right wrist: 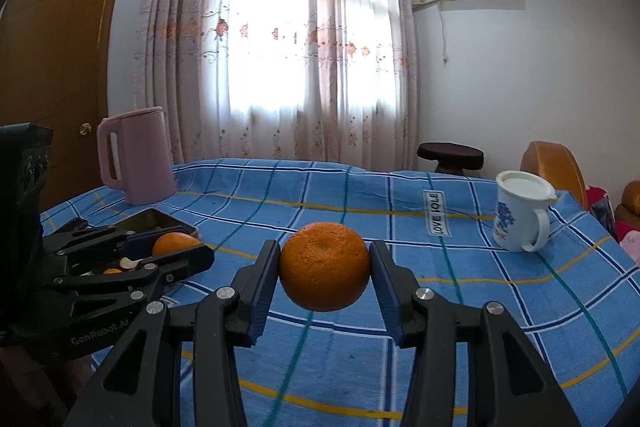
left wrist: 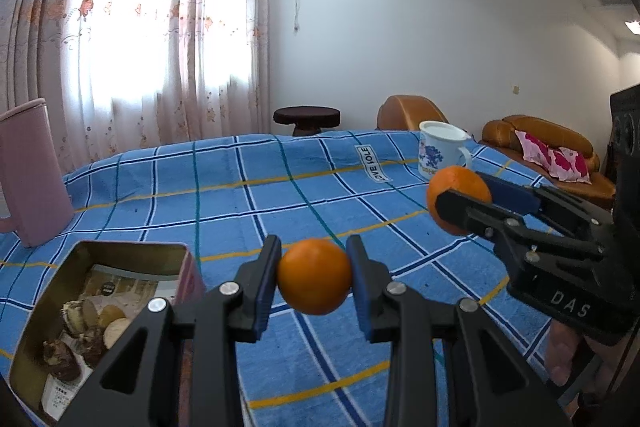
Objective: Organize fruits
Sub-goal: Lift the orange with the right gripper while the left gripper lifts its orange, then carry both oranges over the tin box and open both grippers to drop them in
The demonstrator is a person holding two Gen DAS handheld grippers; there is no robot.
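left fingers: both blue-padded fingers [left wrist: 267,279] of the left gripper [left wrist: 314,277] are pressing on a smooth orange [left wrist: 314,275], holding it off the cloth.
right fingers: the right gripper [right wrist: 324,267] is clamping a second, dimpled orange [right wrist: 324,265] between its two fingers [right wrist: 262,283], stem dimple facing the camera, also clear of the cloth.
right gripper from the left view: it is showing to the right of the left fingers [left wrist: 460,203], its orange [left wrist: 460,187] sitting between a black finger and a blue pad; white letters "das" are reading on its body.
left gripper from the right view: it is lying to the left of the right fingers [right wrist: 172,251], its orange [right wrist: 174,243] peeking between the black fingers; "genrobot.ai" is printed on the housing.
tin: an open metal tin [left wrist: 132,251] is sitting just left of and below the left fingers, holding dark muffins and pale round pieces over printed paper too small to read.
mug: a white enamel mug [right wrist: 520,211] with a blue print is standing ahead and right of the right fingers; its lettering is too blurred to read.
label: a white tag [right wrist: 437,213] sewn on the blue plaid cloth [right wrist: 360,347] ahead of the right fingers is reading "love" plus a second word, seemingly "iole".
kettle: a pink kettle [right wrist: 134,155] is standing far left, beyond the left fingers.
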